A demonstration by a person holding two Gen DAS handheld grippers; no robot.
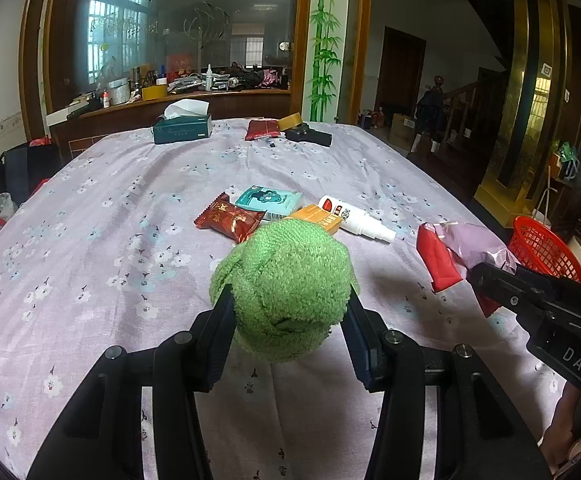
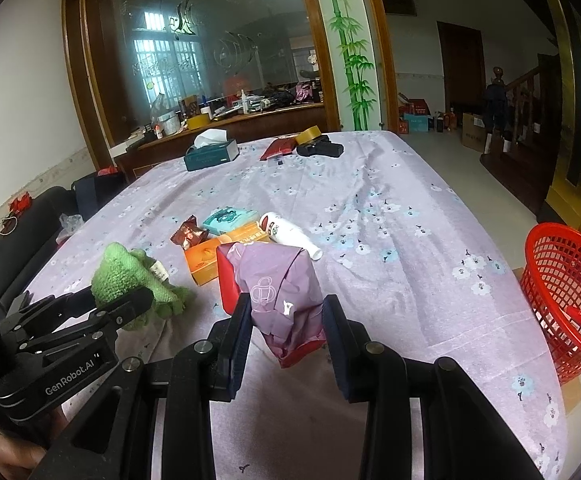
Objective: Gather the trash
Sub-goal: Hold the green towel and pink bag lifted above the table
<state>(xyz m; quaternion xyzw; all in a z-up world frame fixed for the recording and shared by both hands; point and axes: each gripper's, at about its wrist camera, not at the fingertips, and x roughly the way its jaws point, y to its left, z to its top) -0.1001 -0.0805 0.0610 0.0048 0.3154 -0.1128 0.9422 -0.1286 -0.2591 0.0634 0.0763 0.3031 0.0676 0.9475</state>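
Left wrist view: left gripper (image 1: 290, 312) has its fingers (image 1: 220, 340) pinching a green knitted cloth (image 1: 286, 288), bunched into a ball and held above the bench (image 1: 90, 240), which is covered by a lilac floral sheet. Beyond the cloth lie a red snack packet (image 1: 228, 220), a teal packet (image 1: 268, 202), an orange box (image 1: 320, 218) and a white spray bottle (image 1: 354, 220) — close together, mid-bench. At right the right gripper (image 1: 486, 276) grips a purple-and-red bag (image 1: 462, 252); a red mesh basket (image 1: 546, 252) sits past the bench edge. A tissue box (image 1: 182, 128) stands at the far end. Right wrist view: right gripper (image 2: 286, 320), fingers (image 2: 238, 344) clamped on the purple-and-red bag (image 2: 278, 288), which is lifted off the sheet. Left gripper (image 2: 130, 300) at left, closed on the green cloth (image 2: 126, 272). Orange box (image 2: 206, 262), snack packet (image 2: 188, 236), teal packet (image 2: 228, 218) and spray bottle (image 2: 286, 234) lie just behind — the red basket (image 2: 566, 292) stands off the bench's right edge with something red inside.
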